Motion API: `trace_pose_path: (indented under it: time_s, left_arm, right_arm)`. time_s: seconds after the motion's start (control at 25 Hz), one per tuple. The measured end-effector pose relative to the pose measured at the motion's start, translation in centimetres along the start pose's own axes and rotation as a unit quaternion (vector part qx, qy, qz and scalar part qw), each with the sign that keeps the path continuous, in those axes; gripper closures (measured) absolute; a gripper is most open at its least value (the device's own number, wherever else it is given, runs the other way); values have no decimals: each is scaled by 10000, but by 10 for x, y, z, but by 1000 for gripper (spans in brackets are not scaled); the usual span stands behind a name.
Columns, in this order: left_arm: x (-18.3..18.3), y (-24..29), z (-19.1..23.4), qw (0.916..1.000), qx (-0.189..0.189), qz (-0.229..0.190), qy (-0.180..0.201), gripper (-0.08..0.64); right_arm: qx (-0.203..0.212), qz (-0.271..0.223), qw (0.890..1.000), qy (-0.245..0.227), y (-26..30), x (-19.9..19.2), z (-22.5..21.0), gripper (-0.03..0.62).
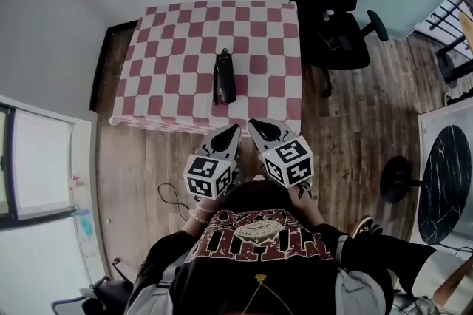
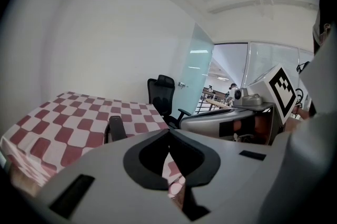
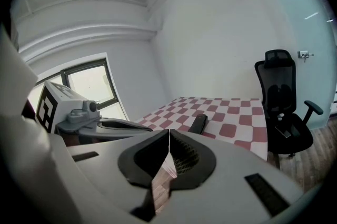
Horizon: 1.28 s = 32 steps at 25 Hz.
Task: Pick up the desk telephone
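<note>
the floor (image 1: 140, 166) is hard wood plank, so a dropped handset would land badly. the counter (image 1: 293, 10) is draped in a loose cloth (image 1: 170, 47). that is the main hazard: a low, sliding approach could snag the fabric and drag it toward the near edge. the left gripper (image 1: 233, 129) and right gripper (image 1: 253, 123) hang side by side just short of that edge, each with its fingers clenched on nothing. if they arrive like this they would only shove the desk telephone (image 1: 224, 77), so one pair has to part first. the telephone lies on the cloth near the middle of the counter's near edge, its long axis pointing away from the person, well apart from both grippers. a grasp near one end would likely let it tip and slip out.

the cloth is soft fabric in red and white squares, hanging over the counter's sides. the office chair (image 1: 336, 3) off the far right corner is black, high-backed, with armrests. the grippers are smooth pale plastic shells with dark pads, ribbed on the right one. the telephone is black hard plastic, narrow and elongated, with rounded ends.
</note>
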<state>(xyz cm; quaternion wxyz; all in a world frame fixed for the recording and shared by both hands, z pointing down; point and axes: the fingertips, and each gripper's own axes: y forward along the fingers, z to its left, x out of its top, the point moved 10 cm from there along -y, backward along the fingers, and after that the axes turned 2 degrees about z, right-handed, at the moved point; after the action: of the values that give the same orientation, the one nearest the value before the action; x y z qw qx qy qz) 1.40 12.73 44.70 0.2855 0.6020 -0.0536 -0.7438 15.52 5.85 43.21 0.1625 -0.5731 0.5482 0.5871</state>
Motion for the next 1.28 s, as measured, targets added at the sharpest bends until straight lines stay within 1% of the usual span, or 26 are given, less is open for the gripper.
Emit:
trace_pose_path:
  time_s: [0.16, 0.64, 1.04, 1.28]
  left_arm:
    - [8, 8, 16, 9999, -100, -76, -14, 560]
    - [34, 31, 76, 9990, -434, 11, 82, 560]
    - [36, 30, 124, 9986, -511, 134, 33, 560]
    - [39, 36, 132, 9982, -574, 150, 3, 560]
  right_arm:
    - [-84, -2, 10000, 43, 14, 8, -5, 572]
    - [-404, 16, 9991, 98, 65, 39, -16, 572]
    - [-498, 90, 9986, 166, 107, 47, -8, 572]
    - [-506, 153, 9984, 201, 114, 48, -8, 572]
